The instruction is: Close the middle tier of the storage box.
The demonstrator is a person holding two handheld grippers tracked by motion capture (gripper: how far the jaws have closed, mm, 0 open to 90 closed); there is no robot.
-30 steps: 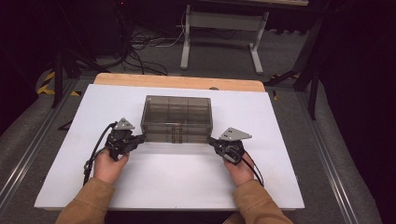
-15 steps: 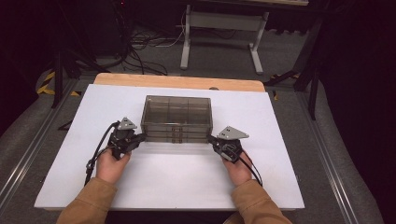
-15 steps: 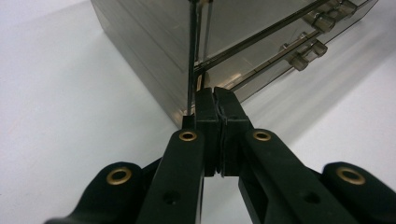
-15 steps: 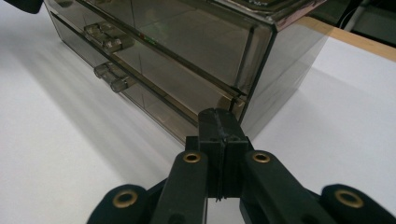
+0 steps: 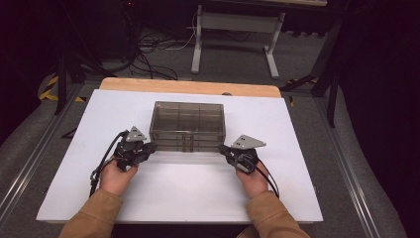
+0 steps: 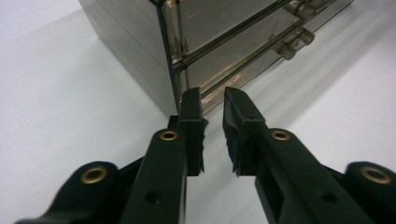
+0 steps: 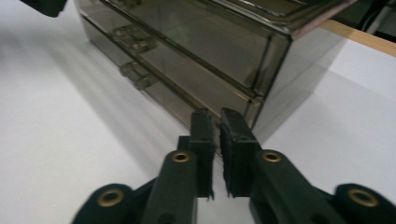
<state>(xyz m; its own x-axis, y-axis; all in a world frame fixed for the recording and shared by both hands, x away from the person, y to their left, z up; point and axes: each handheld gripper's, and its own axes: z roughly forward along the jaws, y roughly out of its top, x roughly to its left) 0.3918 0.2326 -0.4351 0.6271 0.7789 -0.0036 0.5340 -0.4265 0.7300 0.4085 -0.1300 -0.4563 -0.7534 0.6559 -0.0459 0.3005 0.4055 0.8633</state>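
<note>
Flanking the smoky, clear-plastic box (image 5: 187, 125), left gripper (image 6: 212, 105) and right gripper (image 7: 215, 122) have just parted slightly, seemingly empty.

Smoky translucent plastic organizer box (image 5: 187, 125), rectangular, lid closed with two front latches fastened, divided into compartments, sat flat and upright near the middle of the white desk (image 5: 74, 148), long side facing the person.

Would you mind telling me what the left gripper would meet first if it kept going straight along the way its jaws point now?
Most likely the smoky clear drawer box: the left gripper points at its near bottom corner, jaws slightly apart with nothing between them, having just been opening. The gap is short, though depth is hard to judge.
</note>
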